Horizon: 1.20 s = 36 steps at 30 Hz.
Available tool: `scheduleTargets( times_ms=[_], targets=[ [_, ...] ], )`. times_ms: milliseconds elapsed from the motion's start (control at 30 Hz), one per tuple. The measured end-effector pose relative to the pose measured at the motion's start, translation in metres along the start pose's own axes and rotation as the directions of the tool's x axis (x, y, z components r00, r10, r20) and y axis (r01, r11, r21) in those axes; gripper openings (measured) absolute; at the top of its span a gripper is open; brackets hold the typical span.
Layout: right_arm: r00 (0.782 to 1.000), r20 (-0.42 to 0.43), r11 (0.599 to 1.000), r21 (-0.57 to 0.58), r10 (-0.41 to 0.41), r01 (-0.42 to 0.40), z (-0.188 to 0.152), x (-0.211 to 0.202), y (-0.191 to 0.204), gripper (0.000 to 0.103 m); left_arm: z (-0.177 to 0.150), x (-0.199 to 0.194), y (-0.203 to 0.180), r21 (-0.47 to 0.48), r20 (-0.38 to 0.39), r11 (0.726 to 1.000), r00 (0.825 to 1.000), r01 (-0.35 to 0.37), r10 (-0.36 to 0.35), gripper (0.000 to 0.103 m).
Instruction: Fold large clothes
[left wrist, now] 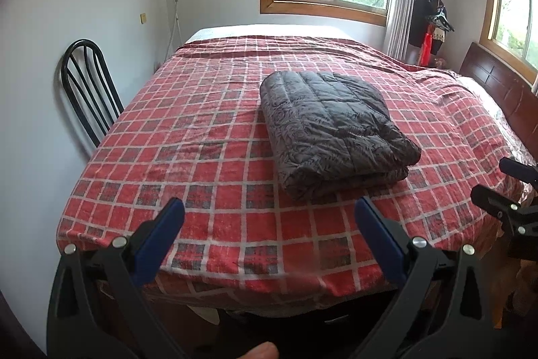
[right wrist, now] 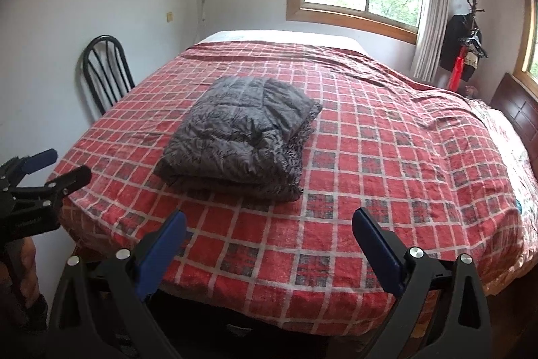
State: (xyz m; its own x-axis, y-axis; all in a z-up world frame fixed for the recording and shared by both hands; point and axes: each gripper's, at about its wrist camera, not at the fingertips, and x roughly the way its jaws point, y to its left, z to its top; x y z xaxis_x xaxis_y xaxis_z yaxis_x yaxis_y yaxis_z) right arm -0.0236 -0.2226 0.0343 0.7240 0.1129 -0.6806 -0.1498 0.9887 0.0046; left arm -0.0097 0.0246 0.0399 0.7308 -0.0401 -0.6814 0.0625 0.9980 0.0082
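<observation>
Folded grey quilted garment (left wrist: pixel 333 132) lies on the red checked bedspread (left wrist: pixel 208 137), near the bed's near edge, beyond both pairs of fingers. Left gripper (left wrist: pixel 269 217) and right gripper (right wrist: pixel 269 224) hover released, empty, apart from it.

Bed (left wrist: pixel 235 130): large, filling most of both views. Cover: red plaid bedspread (right wrist: pixel 386 157) with white grid lines and grey check squares, spread over the whole top, draping over the near edge, lightly creased toward the far right. White bedding shows in a strip along the far edge. Dark wooden headboard (left wrist: pixel 497 83) on the right side. Lying directly on the bedspread: one folded dark grey quilted garment (left wrist: pixel 333 133), patterned, stacked in layers, near the middle, toward the near edge.
</observation>
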Motion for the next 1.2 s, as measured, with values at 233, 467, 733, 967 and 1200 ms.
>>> scheduleTargets(
  times_ms=[233,467,733,967,1200],
  targets=[
    [1.0,-0.005,1.0,-0.008,0.001,-0.001,-0.002,-0.002,0.0,0.099,-0.001,-0.005,-0.002,0.0,0.012,1.0,1.0,-0.006,0.006,0.1],
    [1.0,-0.005,1.0,-0.001,0.009,-0.009,-0.003,-0.002,-0.002,0.099,-0.001,-0.009,-0.004,0.002,0.021,1.0,1.0,-0.006,0.006,0.1],
    [1.0,-0.001,1.0,0.008,0.005,-0.005,-0.004,-0.003,-0.003,0.099,-0.005,-0.011,-0.005,0.005,0.017,1.0,1.0,0.015,-0.015,0.1],
    [1.0,0.006,1.0,0.005,-0.001,0.001,-0.003,-0.005,-0.004,0.099,-0.005,-0.011,-0.005,0.011,0.019,1.0,1.0,0.011,-0.011,0.1],
    [1.0,-0.003,1.0,0.006,0.007,-0.007,-0.002,0.0,-0.004,0.099,-0.006,-0.007,-0.007,0.013,0.008,1.0,1.0,0.001,-0.001,0.1]
  ],
)
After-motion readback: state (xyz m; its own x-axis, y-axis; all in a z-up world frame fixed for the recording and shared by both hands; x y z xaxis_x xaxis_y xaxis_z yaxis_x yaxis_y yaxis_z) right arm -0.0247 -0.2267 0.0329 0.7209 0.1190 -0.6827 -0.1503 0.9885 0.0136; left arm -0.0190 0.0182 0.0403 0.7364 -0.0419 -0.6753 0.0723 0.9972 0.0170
